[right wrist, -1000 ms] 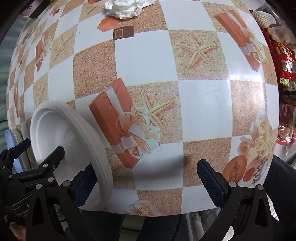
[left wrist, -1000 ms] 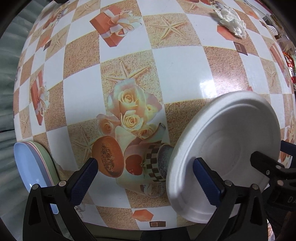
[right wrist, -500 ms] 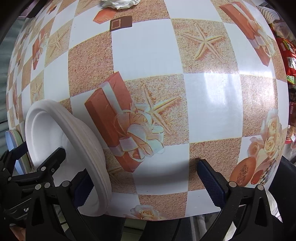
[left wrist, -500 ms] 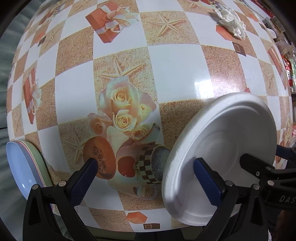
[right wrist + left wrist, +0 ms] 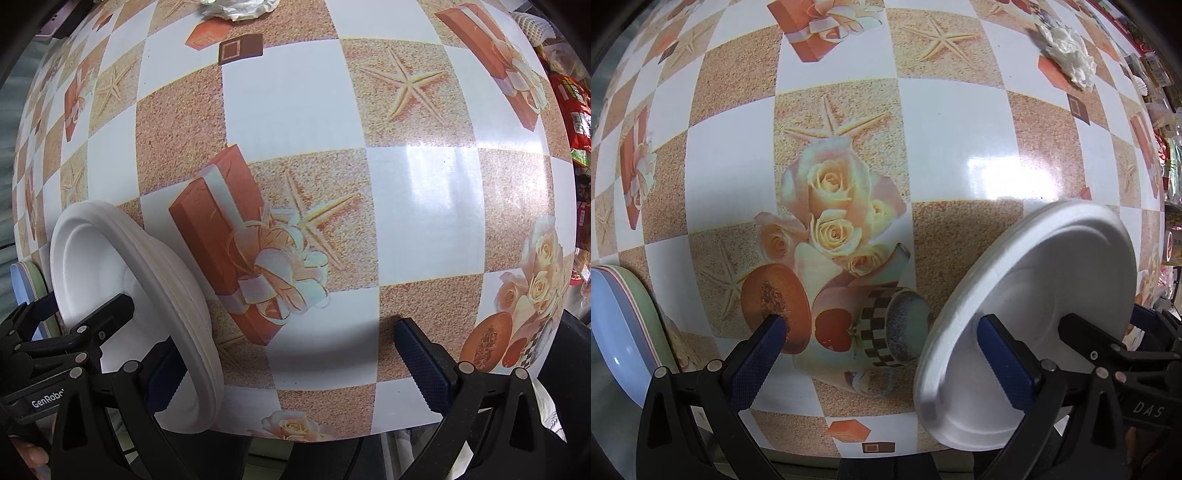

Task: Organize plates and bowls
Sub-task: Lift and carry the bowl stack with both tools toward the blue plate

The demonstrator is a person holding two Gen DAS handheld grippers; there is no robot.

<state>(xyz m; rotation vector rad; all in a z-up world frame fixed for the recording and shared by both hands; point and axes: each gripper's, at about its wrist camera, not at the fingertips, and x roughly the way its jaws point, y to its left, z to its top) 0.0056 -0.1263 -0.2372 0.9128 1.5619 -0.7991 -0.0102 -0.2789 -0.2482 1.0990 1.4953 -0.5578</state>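
Note:
A white plate [image 5: 1045, 302] stands tilted on edge between my two grippers, above the near edge of the table; it also shows in the right wrist view [image 5: 155, 295]. My left gripper [image 5: 882, 358] is open, its right finger [image 5: 1004, 362] on the plate's face. My right gripper [image 5: 291, 362] is open, its left finger [image 5: 162, 373] on the plate's other side. A stack of blue and green plates [image 5: 624, 325] lies at the table's near left, also visible in the right wrist view [image 5: 29, 280].
The table [image 5: 960, 122] has a checkered cloth with printed roses, gift boxes and starfish. A crumpled white tissue [image 5: 1067, 59] lies at the far side, also in the right wrist view [image 5: 236, 7]. Snack packets [image 5: 572, 107] sit off the right edge.
Both grippers and the white plate between them have drifted slightly left, toward the stacked plates. The plate stays pinned between the two inner fingers.

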